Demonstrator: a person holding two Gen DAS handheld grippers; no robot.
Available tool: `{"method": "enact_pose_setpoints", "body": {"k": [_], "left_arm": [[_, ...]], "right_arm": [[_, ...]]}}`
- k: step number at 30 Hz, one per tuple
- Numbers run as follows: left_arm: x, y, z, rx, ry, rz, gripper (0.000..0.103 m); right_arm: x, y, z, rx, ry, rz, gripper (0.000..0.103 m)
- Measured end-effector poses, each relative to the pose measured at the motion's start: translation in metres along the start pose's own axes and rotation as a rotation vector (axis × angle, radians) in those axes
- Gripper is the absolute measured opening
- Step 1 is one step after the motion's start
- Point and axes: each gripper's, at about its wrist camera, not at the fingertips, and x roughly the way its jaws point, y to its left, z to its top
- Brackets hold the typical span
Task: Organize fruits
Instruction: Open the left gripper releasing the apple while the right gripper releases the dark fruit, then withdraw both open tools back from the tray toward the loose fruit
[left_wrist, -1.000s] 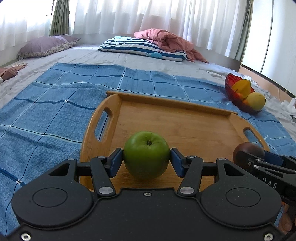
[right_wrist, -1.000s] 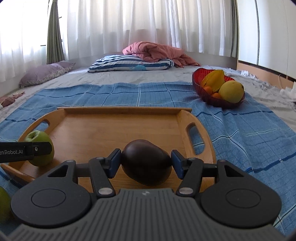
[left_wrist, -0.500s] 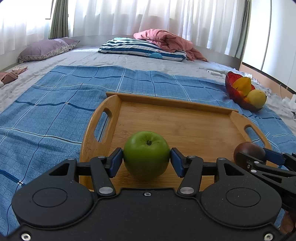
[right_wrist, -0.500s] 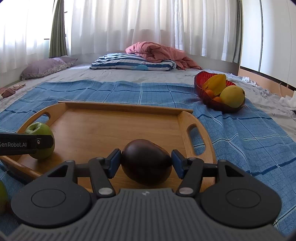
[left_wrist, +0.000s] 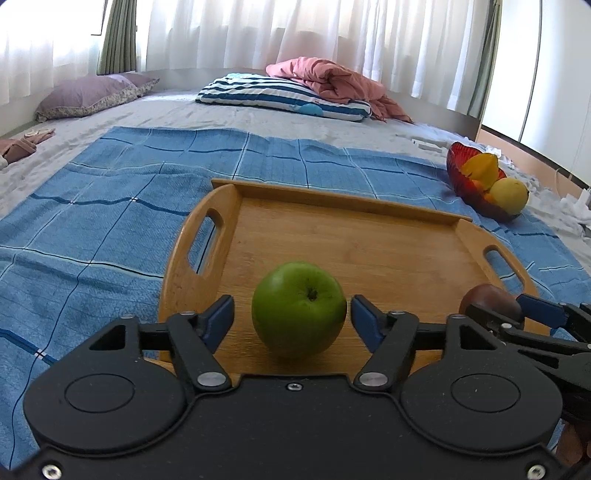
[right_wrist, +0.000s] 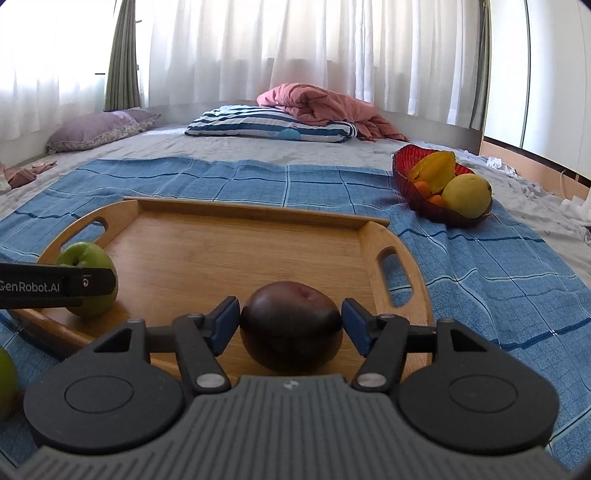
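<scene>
A green apple rests on the near left part of the wooden tray. My left gripper straddles it; its jaws are opening, and both blue pads stand clear of the apple's sides. A dark brown fruit lies on the tray near its right handle. My right gripper sits around it with its jaws opening and the pads just off the skin. In the right wrist view the apple shows behind a left finger. The left wrist view shows the dark fruit at the far right.
The tray lies on a blue checked cloth spread over a bed. A red bowl with yellow and orange fruit stands beyond the tray's right end. Another green fruit peeks in at the lower left. Pillows and a pink blanket lie far back.
Both grippers have let go: the left pads have spread away from the green apple and the right pads from the dark fruit. Both fruits stay on the tray.
</scene>
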Motion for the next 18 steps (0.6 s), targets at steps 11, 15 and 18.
{"method": "enact_pose_setpoints", "body": {"k": [11, 15, 18], "left_arm": [[-0.022, 0.006, -0.009, 0.007, -0.024, 0.004, 0.089], [-0.038, 0.007, -0.014, 0.014, -0.036, -0.012, 0.091], [-0.05, 0.008, -0.02, 0.015, -0.045, -0.022, 0.093]], "right_arm": [[-0.01, -0.003, -0.002, 0.015, -0.003, 0.009, 0.087], [-0.02, -0.007, -0.005, 0.019, -0.016, 0.013, 0.089], [-0.03, -0.01, -0.009, 0.036, -0.026, 0.029, 0.09]]}}
